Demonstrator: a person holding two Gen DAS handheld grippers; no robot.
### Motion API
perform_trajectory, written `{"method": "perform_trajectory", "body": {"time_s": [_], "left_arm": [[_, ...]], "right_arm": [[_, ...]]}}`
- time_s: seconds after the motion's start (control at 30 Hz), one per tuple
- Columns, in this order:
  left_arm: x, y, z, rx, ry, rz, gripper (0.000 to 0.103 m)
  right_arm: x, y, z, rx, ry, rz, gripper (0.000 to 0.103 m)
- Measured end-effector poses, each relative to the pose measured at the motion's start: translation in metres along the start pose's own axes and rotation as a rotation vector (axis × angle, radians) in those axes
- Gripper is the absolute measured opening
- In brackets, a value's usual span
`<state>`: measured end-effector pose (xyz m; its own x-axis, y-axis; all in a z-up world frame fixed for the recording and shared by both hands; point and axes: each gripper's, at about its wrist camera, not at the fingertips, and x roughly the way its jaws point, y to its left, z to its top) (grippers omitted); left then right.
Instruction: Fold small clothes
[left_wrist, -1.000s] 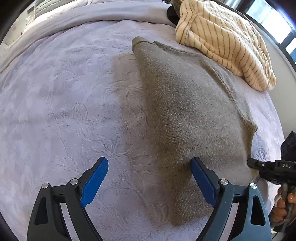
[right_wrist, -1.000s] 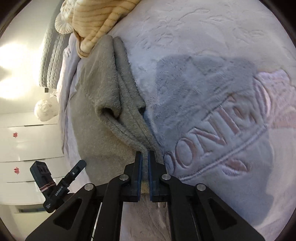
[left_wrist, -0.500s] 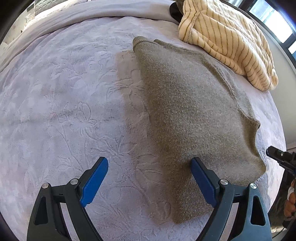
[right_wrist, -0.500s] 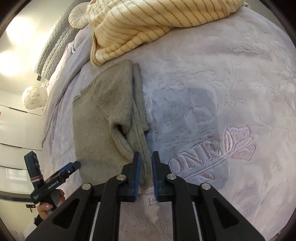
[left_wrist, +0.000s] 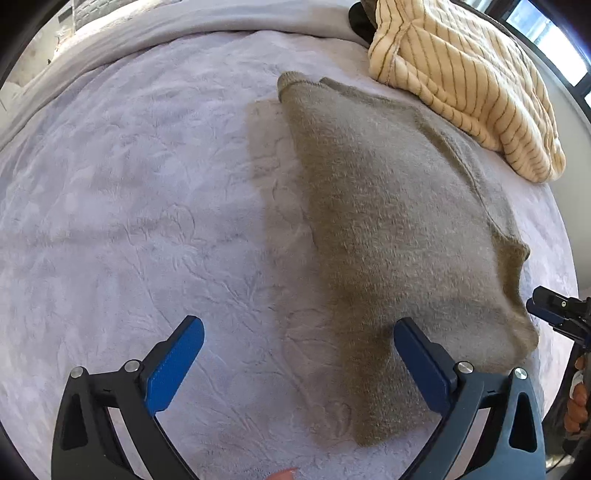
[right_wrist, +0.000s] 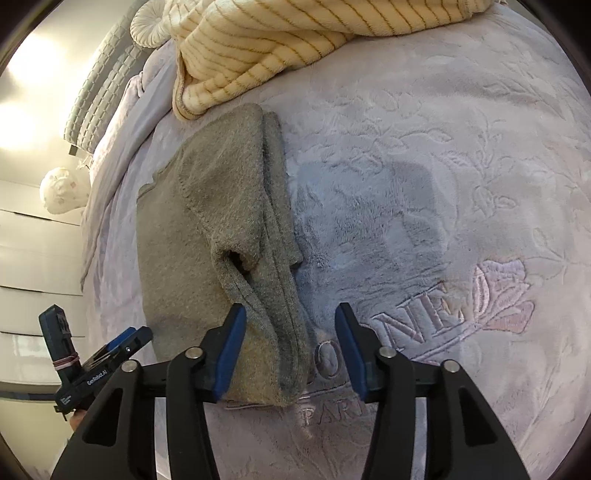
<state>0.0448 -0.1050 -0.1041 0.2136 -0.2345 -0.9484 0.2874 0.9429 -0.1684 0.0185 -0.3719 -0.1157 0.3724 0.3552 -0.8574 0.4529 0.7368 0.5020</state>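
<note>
A grey-green knitted sweater (left_wrist: 399, 236) lies folded lengthwise on a lilac bedspread (left_wrist: 140, 206). My left gripper (left_wrist: 299, 347) hovers over its near edge, jaws opening to their widest, with nothing pressed between the blue pads. In the right wrist view the same sweater (right_wrist: 221, 229) shows its folded sleeve and hem. My right gripper (right_wrist: 290, 325) is above that hem, its jaws opening; the hem edge lies under the gap and the pads do not press it. The right gripper's tip (left_wrist: 554, 314) shows at the left view's right edge.
A cream sweater with thin brown stripes (left_wrist: 465, 81) is heaped at the head end, beside the grey one; it also appears as a cream heap (right_wrist: 280, 48). Embroidered lettering and a pink rose (right_wrist: 502, 299) mark the bedspread. White cabinets (right_wrist: 33, 266) stand off the bed's side.
My right gripper has let go of the sweater hem, its jaws parting, and has lifted away. The left jaws widened slightly. The sweater now lies flat.
</note>
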Motion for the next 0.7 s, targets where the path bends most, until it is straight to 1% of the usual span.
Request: {"method": "perform_trajectory", "body": {"time_s": [0.07,0.13,0.2,0.27,0.3,0.37,0.47,0.5,0.53,0.7], "left_arm": [[-0.001,0.003,0.004,-0.012,-0.002,-0.009,0.103],[-0.002,0.005,0.008,-0.016,-0.008,-0.01,0.103],[-0.002,0.008,0.015,-0.015,-0.019,-0.016,0.103],[-0.002,0.012,0.022,-0.029,-0.028,-0.04,0.103],[-0.002,0.016,0.027,-0.048,-0.034,-0.056,0.103],[0.002,0.022,0.038,-0.081,-0.04,-0.101,0.103],[0.016,0.029,0.054,-0.131,-0.011,-0.158,0.103],[0.02,0.028,0.057,-0.135,-0.003,-0.18,0.103],[0.025,0.027,0.061,-0.14,0.007,-0.218,0.103],[0.043,0.011,0.071,-0.123,0.037,-0.295,0.103]], "right_arm": [[0.001,0.0,0.001,-0.001,0.005,0.0,0.061],[0.002,-0.001,0.003,-0.002,0.009,0.001,0.064],[0.003,-0.001,0.007,-0.009,0.011,0.005,0.064],[0.004,-0.002,0.014,-0.013,0.011,0.021,0.064],[0.006,-0.003,0.018,-0.013,0.012,0.036,0.064],[0.01,-0.006,0.031,-0.003,0.016,0.092,0.068],[0.02,-0.014,0.048,0.021,0.034,0.145,0.068],[0.023,-0.016,0.053,0.028,0.037,0.163,0.069],[0.026,-0.017,0.059,0.032,0.041,0.173,0.069],[0.046,-0.02,0.077,0.031,0.091,0.253,0.069]]}}
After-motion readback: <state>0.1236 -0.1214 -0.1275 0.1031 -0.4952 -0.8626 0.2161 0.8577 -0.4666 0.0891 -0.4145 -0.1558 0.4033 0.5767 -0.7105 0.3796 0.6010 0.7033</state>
